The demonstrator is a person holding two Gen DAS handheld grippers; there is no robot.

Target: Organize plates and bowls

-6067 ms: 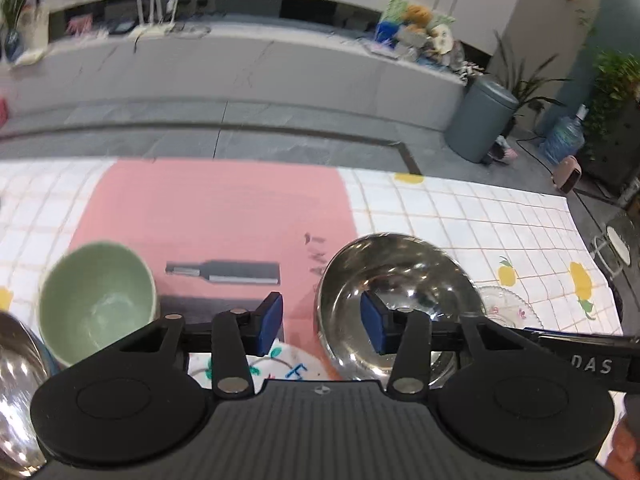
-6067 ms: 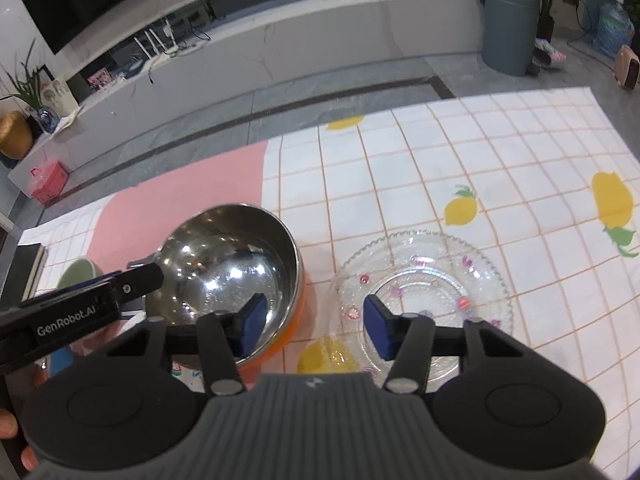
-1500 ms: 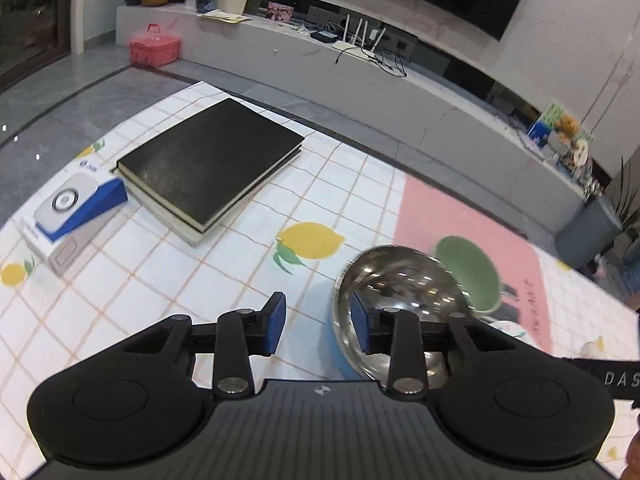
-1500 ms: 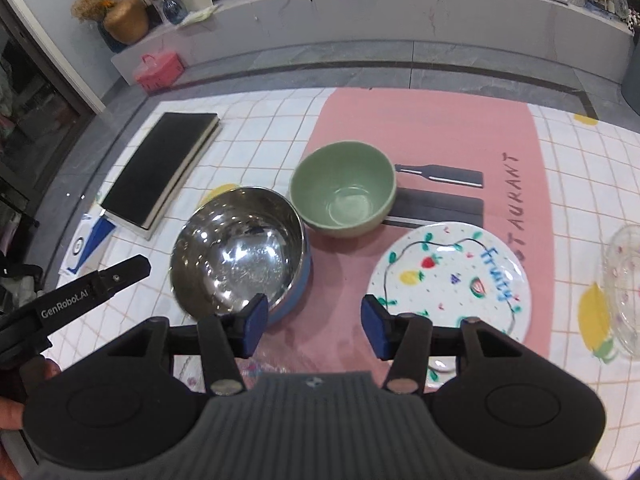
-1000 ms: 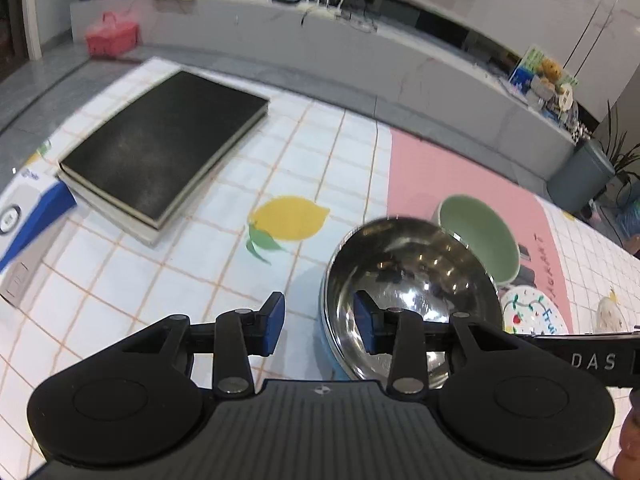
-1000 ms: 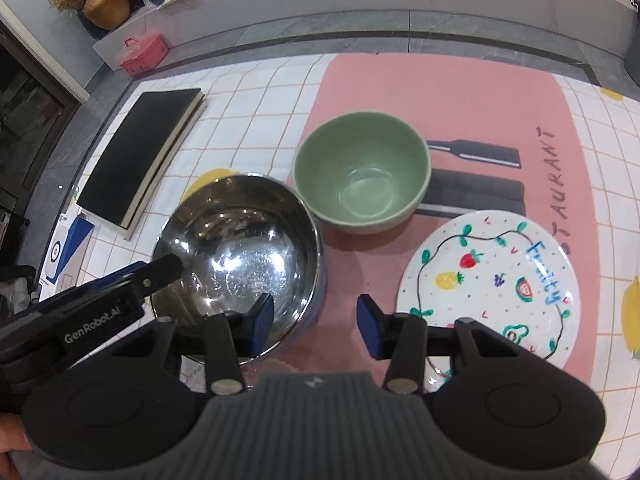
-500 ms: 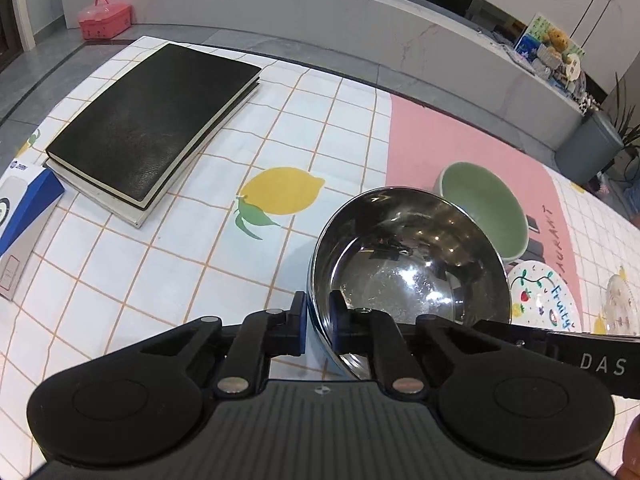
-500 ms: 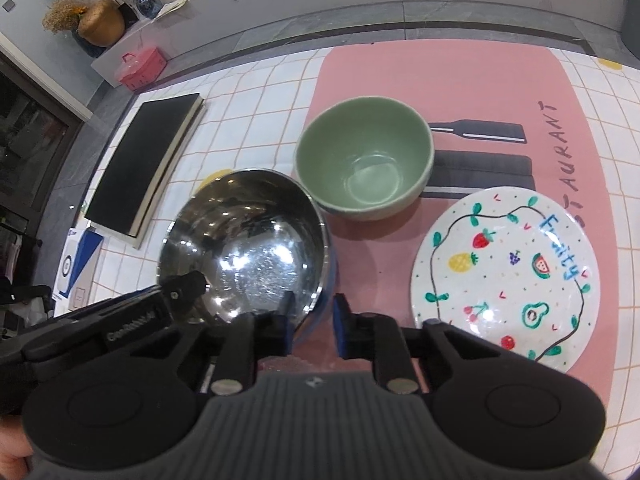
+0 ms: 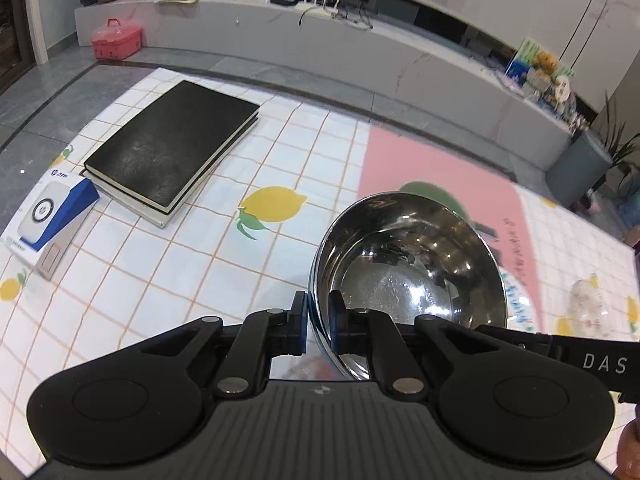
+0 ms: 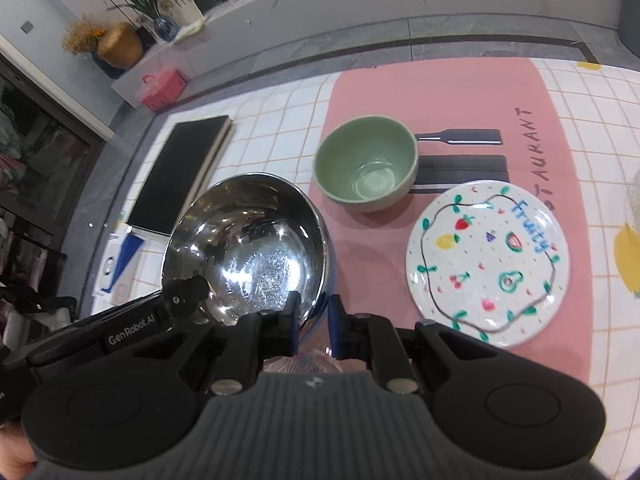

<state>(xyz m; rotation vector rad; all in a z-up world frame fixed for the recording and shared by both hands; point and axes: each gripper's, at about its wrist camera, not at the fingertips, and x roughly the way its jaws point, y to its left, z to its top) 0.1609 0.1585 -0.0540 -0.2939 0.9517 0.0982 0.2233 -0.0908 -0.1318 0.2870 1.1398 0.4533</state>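
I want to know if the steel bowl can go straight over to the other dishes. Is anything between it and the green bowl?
Nothing visible stands between them. The steel bowl, gripped at its rim by the left gripper and right gripper, has only bare pink mat between it and the green bowl. The fruit plate lies off to the right.

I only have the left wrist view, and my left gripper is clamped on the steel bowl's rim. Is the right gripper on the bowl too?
Observer: Yes. The right gripper is shut on the steel bowl at its near rim, one finger inside and one outside.
Operator: The green bowl is mostly hidden from me. Is there anything in it?
Observer: The green bowl is empty. It stands upright on the pink mat, apart from the steel bowl.
Operator: And the plate?
Observer: The fruit-patterned plate lies flat on the mat, right of the green bowl, with nothing on it.
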